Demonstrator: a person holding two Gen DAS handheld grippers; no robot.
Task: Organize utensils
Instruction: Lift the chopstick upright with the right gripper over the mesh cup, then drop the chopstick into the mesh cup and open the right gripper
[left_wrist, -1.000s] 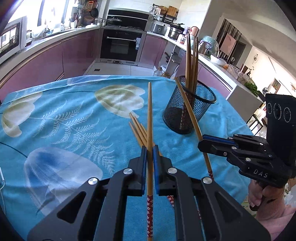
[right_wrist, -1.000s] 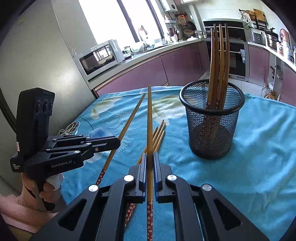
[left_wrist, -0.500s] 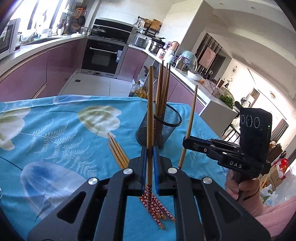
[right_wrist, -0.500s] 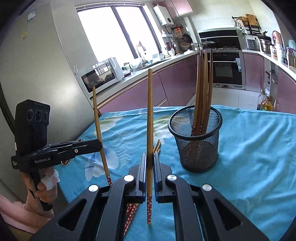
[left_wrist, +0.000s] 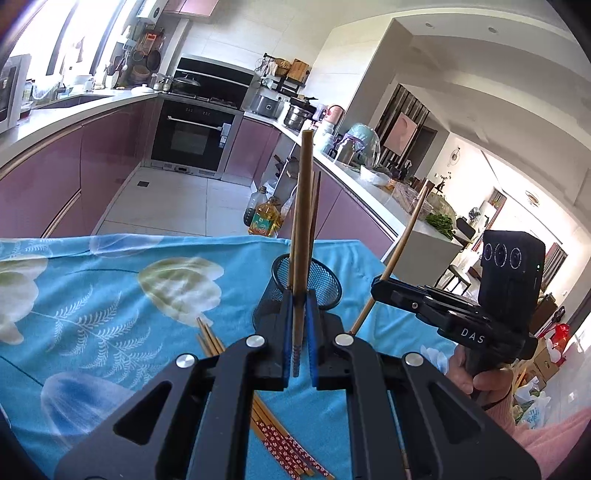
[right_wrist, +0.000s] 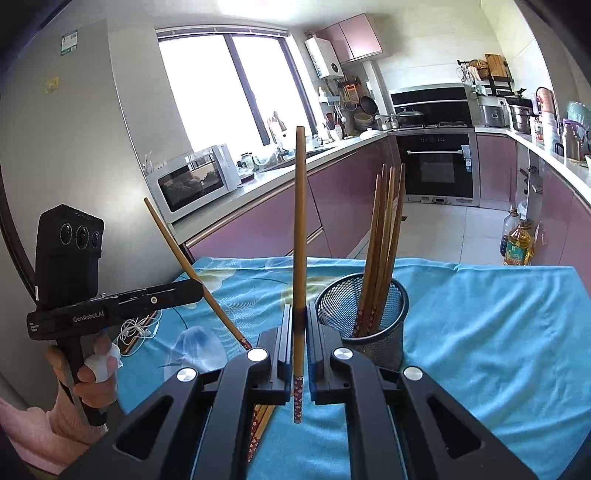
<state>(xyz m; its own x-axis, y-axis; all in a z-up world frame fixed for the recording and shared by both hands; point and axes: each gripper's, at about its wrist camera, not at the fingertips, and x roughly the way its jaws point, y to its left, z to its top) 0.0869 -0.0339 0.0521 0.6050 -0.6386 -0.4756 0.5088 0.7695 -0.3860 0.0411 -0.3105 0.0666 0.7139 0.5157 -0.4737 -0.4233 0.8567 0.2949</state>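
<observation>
— Two chopsticks are up off the table, one in each tool. Going left to right: our left gripper (left_wrist: 299, 332) is clamped on its chopstick (left_wrist: 303, 221) low down, just above the patterned end, so the long bare wood stands nearly upright in front of the mesh holder (left_wrist: 325, 284).

— And our right gripper (right_wrist: 299, 350) pinches the other chopstick (right_wrist: 300, 229) the same way, with the red patterned tip hanging below the jaws. The holder sits just right of it in that view, already carrying several sticks (right_wrist: 384, 236).

— We judge these as light, stiff and slim, so weight is no trouble, but smooth wood can pivot or slide between flat pads.

— Agreed. Held near one end, the long part swings easily; a hold nearer the middle would steady it.

— More chopsticks (left_wrist: 284, 443) lie on the blue cloth (left_wrist: 92, 295), near us, under the left tool.

— We take those by the plain wood too, we think, not the patterned ends.
</observation>
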